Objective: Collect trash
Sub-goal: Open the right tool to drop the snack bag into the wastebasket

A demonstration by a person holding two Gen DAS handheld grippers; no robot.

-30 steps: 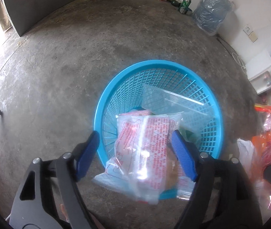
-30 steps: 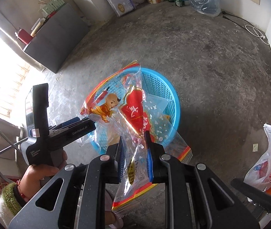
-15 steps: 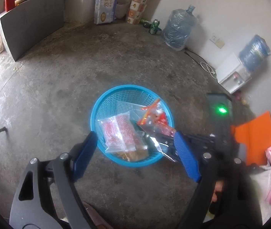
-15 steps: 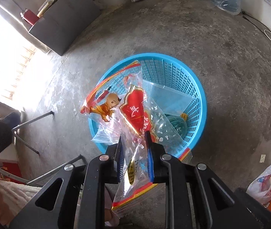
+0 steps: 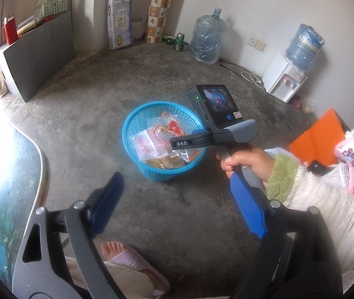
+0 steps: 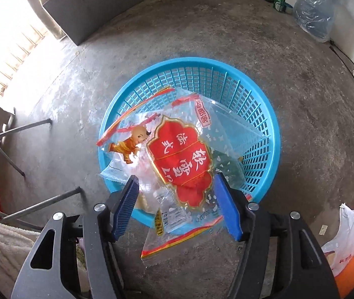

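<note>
A round blue basket stands on the concrete floor. In it lies a white packet with red print. My right gripper hangs over the basket's near rim, its jaws opening. The clear snack bag with a red label and a cartoon figure hangs loose between the pads, which do not press on it. Its upper part leans into the basket. My left gripper is high above and short of the basket, its jaws opening with nothing between them. From there I see the right gripper, held by a hand.
Against the back wall stand a grey cabinet, a water jug and a dispenser. An orange board and a white plastic bag lie to the right. Metal legs and a table edge are on the left, a slippered foot below.
My left gripper let the white packet drop into the basket, then rose and drew back. My right gripper came over the basket with the cartoon bag and its jaws spread apart.
</note>
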